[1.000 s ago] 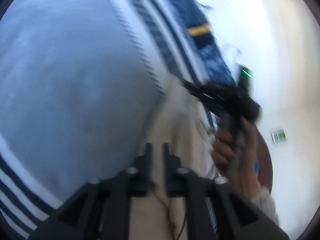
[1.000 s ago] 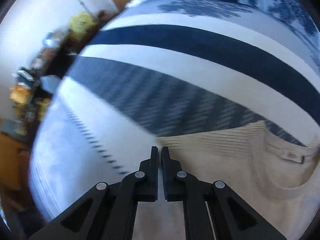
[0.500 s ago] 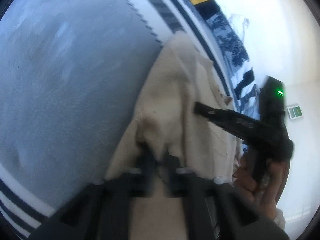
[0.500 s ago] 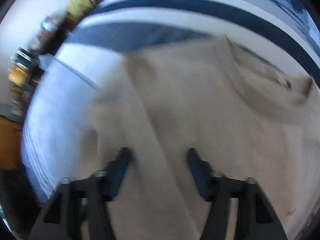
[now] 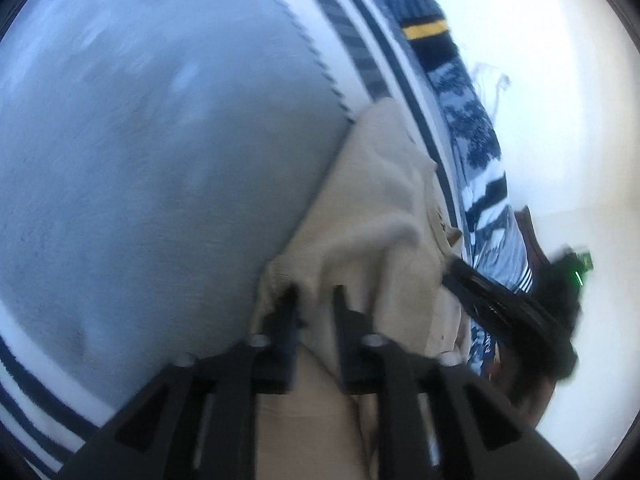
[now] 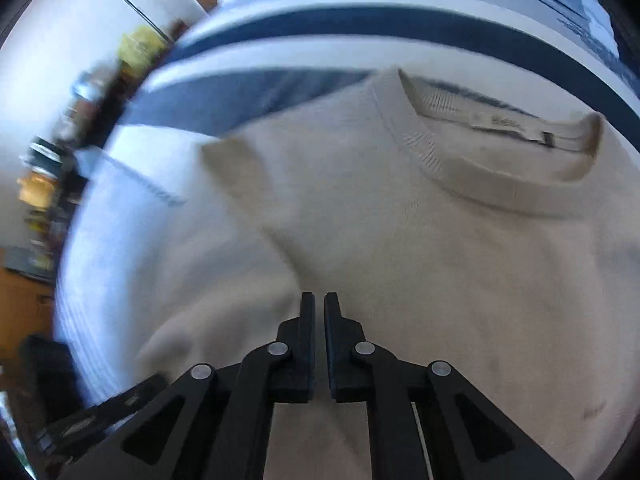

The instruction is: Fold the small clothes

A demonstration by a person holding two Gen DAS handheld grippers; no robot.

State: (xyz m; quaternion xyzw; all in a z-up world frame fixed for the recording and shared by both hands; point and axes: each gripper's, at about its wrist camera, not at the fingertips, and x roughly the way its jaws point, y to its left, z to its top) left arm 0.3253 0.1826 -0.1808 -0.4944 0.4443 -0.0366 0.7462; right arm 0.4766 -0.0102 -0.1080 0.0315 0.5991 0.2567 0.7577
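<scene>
A small beige sweater (image 6: 460,248) lies on a blue and white striped blanket (image 6: 360,32), its ribbed collar (image 6: 500,184) with a label toward the far right. My right gripper (image 6: 319,300) is shut over the sweater's middle, with a slim gap between the fingers and nothing seen between them. In the left wrist view the sweater (image 5: 372,208) is bunched, and my left gripper (image 5: 314,294) holds a fold of its edge between its fingers. The right gripper (image 5: 520,312) shows there at the sweater's far side.
The pale grey-blue blanket (image 5: 160,160) fills the left of the left wrist view, with dark stripes and a yellow band (image 5: 424,30) at its far edge. A cluttered shelf (image 6: 52,152) stands far left. A dark object (image 6: 48,368) lies at lower left.
The sweater's side has been folded in over its body. My right gripper opened half a second ago and has shut again. My left gripper keeps hold of the sweater's edge.
</scene>
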